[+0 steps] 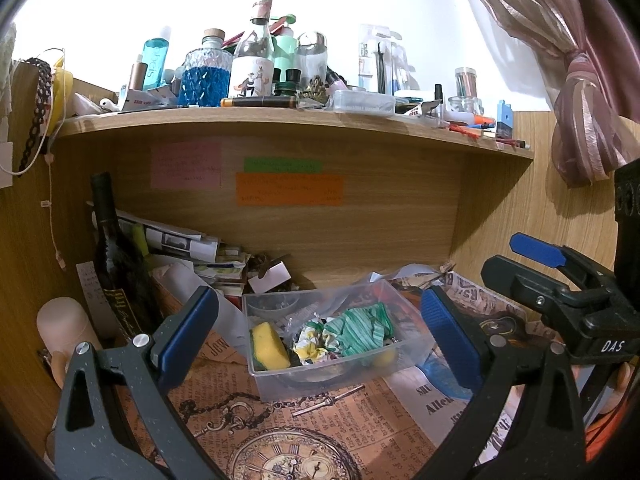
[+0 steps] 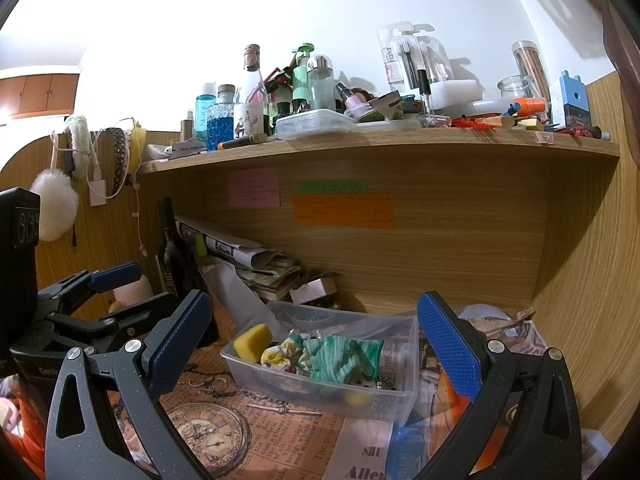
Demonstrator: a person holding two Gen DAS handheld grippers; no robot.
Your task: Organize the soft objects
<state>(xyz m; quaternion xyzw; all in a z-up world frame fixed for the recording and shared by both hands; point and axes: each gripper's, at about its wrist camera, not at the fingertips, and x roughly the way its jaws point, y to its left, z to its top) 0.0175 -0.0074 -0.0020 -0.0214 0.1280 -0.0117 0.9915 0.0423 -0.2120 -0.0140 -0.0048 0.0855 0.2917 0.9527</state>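
Note:
A clear plastic bin sits on the newspaper-print desk mat. It holds a yellow sponge, a crumpled white-yellow cloth and a green striped cloth. My left gripper is open and empty, its blue pads on either side of the bin. My right gripper is open and empty, also facing the bin. The right gripper shows at the right of the left wrist view; the left gripper shows at the left of the right wrist view.
A dark wine bottle and a paper stack stand behind the bin on the left. A wooden shelf crowded with bottles hangs overhead. A wooden wall closes the right side.

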